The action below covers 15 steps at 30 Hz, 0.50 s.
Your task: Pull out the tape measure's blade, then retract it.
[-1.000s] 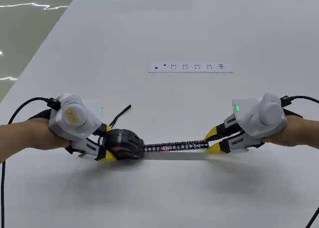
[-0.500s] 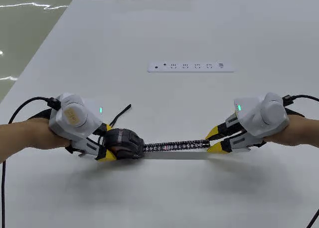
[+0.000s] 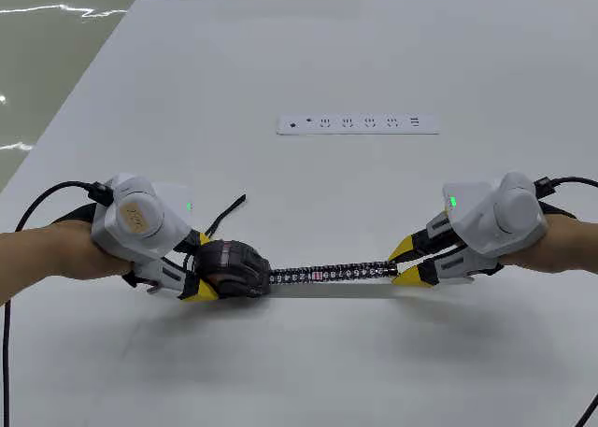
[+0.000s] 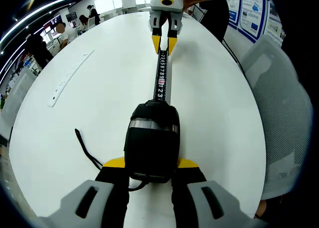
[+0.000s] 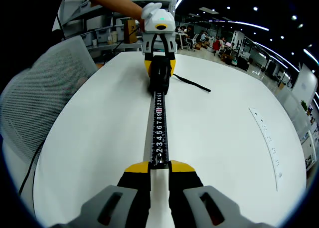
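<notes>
Tape measure [image 3: 232, 270] is down near the front of the white surface [image 3: 308, 63], and its dark case is clamped between the yellow-tipped jaws of the left gripper [image 3: 200, 266]. Across from it, the right gripper [image 3: 403, 263] is pinched tight on the free end of the blade [image 3: 329, 274]. The right gripper view makes that plain: the jaws are pressed onto the tip and the printed numbers run away toward the case.

So the blade is out, drawn straight and level between the two grippers, which stand well apart. Whether it rests on the surface or rides just above it, I can't tell from here. The case's black strap [image 3: 227, 214] trails loose behind it, and a power strip [image 3: 357, 125] lies well back, out of the way.

By my reckoning the first half is well along, with a fair run of blade showing. Whether more is meant to come out, I couldn't say. The retract is all to come: the tip has to travel back toward the case under control, not be let go to snap home.
</notes>
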Tool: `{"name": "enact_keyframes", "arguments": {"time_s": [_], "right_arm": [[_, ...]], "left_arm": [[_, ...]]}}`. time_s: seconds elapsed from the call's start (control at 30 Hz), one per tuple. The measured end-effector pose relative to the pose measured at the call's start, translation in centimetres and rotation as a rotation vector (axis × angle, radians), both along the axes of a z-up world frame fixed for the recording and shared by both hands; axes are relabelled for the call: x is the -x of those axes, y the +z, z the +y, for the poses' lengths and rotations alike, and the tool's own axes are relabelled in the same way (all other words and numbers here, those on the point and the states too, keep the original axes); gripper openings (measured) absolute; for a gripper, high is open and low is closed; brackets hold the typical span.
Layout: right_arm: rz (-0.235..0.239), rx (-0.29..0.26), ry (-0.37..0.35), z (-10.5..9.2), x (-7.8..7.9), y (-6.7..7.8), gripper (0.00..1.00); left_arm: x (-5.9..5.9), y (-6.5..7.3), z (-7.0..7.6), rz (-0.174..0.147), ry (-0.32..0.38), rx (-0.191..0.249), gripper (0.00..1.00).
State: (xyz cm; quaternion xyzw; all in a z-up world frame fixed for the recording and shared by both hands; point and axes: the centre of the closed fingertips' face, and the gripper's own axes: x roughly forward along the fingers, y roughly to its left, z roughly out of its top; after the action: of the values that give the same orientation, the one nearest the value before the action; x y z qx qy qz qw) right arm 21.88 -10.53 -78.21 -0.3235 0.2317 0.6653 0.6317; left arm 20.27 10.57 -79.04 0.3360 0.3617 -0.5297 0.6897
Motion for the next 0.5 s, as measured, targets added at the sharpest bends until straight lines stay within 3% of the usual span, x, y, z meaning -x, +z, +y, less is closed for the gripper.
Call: {"name": "enact_keyframes", "arguments": {"time_s": [0.5], "right_arm": [[-0.003, 0.0, 0.001, -0.44, -0.06, 0.04, 0.11]], "left_arm": [[0.17, 0.14, -0.23, 0.0, 0.0, -0.001, 0.27]]}}
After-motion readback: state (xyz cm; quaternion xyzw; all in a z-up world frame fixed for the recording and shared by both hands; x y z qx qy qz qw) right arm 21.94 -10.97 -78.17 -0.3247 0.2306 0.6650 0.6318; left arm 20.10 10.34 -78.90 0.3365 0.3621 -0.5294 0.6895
